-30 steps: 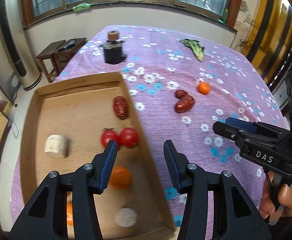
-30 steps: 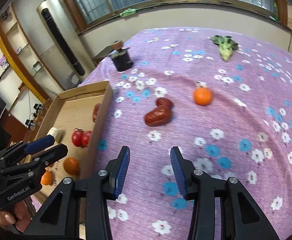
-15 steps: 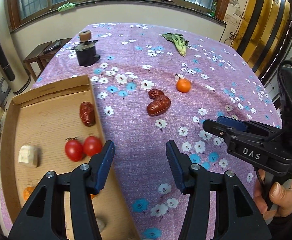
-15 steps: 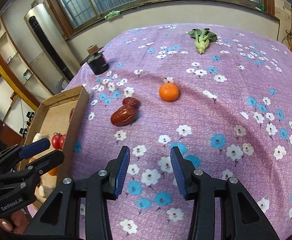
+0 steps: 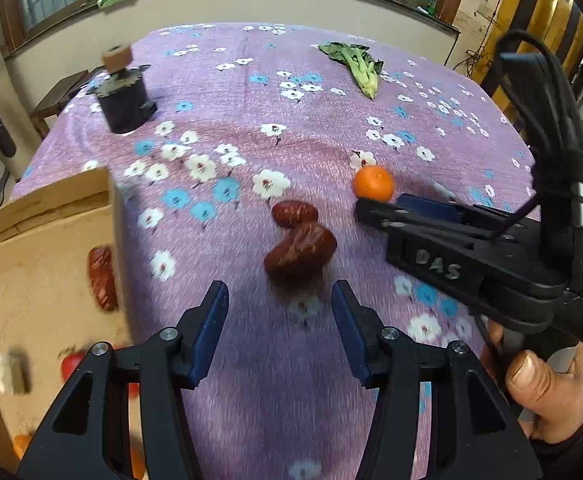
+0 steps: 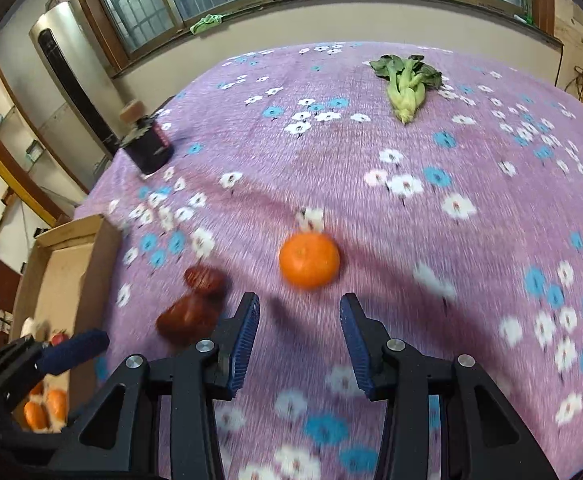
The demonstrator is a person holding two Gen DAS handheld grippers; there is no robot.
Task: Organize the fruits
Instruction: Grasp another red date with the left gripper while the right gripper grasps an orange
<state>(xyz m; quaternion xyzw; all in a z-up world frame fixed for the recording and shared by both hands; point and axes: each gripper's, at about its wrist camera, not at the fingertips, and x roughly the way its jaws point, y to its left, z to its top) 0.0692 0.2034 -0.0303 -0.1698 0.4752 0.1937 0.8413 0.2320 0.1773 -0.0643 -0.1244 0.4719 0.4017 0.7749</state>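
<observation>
Two red dates lie touching on the purple flowered cloth: a large one (image 5: 300,255) and a smaller one (image 5: 294,213) behind it. My left gripper (image 5: 279,312) is open and empty just in front of the large date. A small orange (image 6: 309,259) lies to their right. My right gripper (image 6: 299,328) is open and empty, just short of the orange; it also shows in the left wrist view (image 5: 367,208). A cardboard tray (image 5: 51,208) at the left holds a date (image 5: 101,278), tomatoes (image 5: 71,364), oranges (image 6: 45,408) and a pale chunk (image 5: 5,372).
A dark jar with a cork lid (image 5: 123,92) stands at the far left of the table. A green leafy vegetable (image 6: 407,84) lies at the far right. The cloth (image 6: 411,220) covers the table to its far edge below the window wall.
Both grippers have moved forward and right over the table. My left one went from above the tray to the dates; my right one closed in on the orange. Both stayed open.
</observation>
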